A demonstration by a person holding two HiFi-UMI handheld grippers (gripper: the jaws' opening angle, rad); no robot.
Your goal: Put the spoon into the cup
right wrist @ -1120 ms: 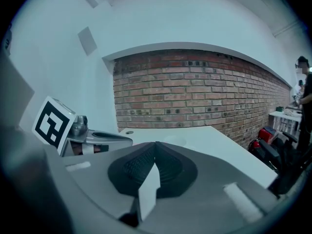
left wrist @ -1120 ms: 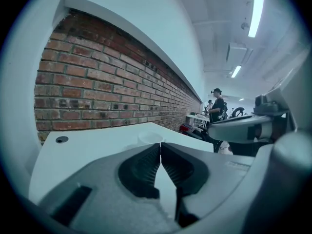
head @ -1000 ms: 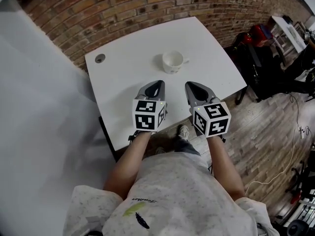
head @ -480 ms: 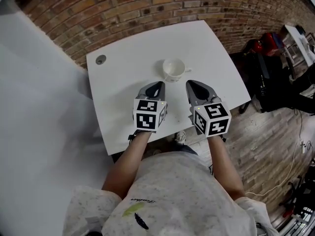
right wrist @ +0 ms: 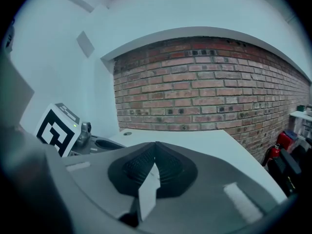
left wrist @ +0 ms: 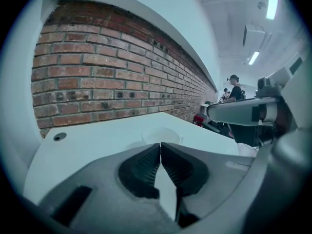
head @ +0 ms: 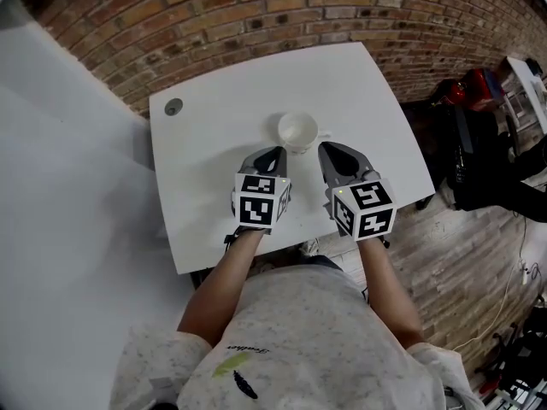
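A white cup [head: 297,131] stands upright near the middle of the white table [head: 205,203]. It appears empty from above. No spoon shows in any view. My left gripper [head: 273,154] hovers just short of the cup, on its near left, jaws shut with nothing between them. My right gripper [head: 328,149] sits beside it, just right of the cup, also shut and empty. In the left gripper view the cup [left wrist: 161,135] lies straight beyond the closed left gripper [left wrist: 160,145]. The right gripper [right wrist: 155,144] points past the cup toward the brick wall.
A round cable hole [head: 173,106] sits at the table's far left corner. A brick wall [head: 256,15] runs behind the table. Bags and dark chairs [head: 479,143] crowd the wooden floor to the right. The person's own legs are at the table's near edge.
Both grippers have closed in on the cup, which now lies right at their tips. The jaws stayed shut throughout.
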